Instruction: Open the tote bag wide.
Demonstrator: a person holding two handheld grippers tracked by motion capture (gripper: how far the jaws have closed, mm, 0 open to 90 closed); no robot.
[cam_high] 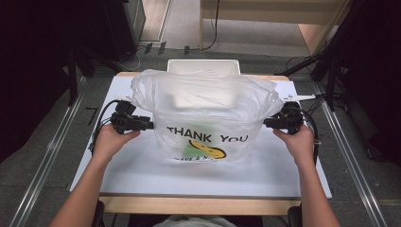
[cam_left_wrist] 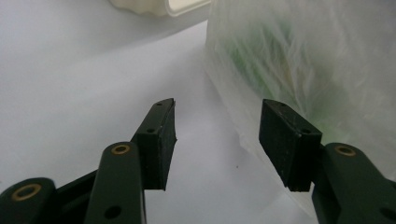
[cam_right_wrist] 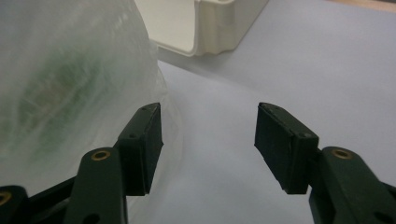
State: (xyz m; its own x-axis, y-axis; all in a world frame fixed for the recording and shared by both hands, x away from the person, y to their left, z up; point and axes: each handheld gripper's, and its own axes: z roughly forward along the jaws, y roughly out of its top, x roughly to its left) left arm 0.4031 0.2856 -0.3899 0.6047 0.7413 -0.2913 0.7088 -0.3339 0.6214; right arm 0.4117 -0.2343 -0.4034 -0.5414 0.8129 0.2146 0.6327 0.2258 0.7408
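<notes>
A translucent white plastic bag [cam_high: 203, 109] printed "THANK YOU" with a yellow smiley stands open in the middle of the table, something green blurred inside. My left gripper [cam_high: 146, 124] sits at the bag's left side and my right gripper [cam_high: 267, 123] at its right side, each in a hand. In the left gripper view the jaws [cam_left_wrist: 217, 135] stand open, with the bag [cam_left_wrist: 317, 60] just beyond the right-hand jaw and no pad pressing on it. In the right gripper view the jaws [cam_right_wrist: 208, 140] are open too, the bag [cam_right_wrist: 60, 79] beside the left-hand jaw.
A cream plastic bin [cam_high: 203, 66] stands behind the bag at the table's far edge, also seen as the bin [cam_left_wrist: 159, 5] and the bin [cam_right_wrist: 205, 23]. A white sheet [cam_high: 142, 165] covers the wooden tabletop. Dark stands and cables flank the table.
</notes>
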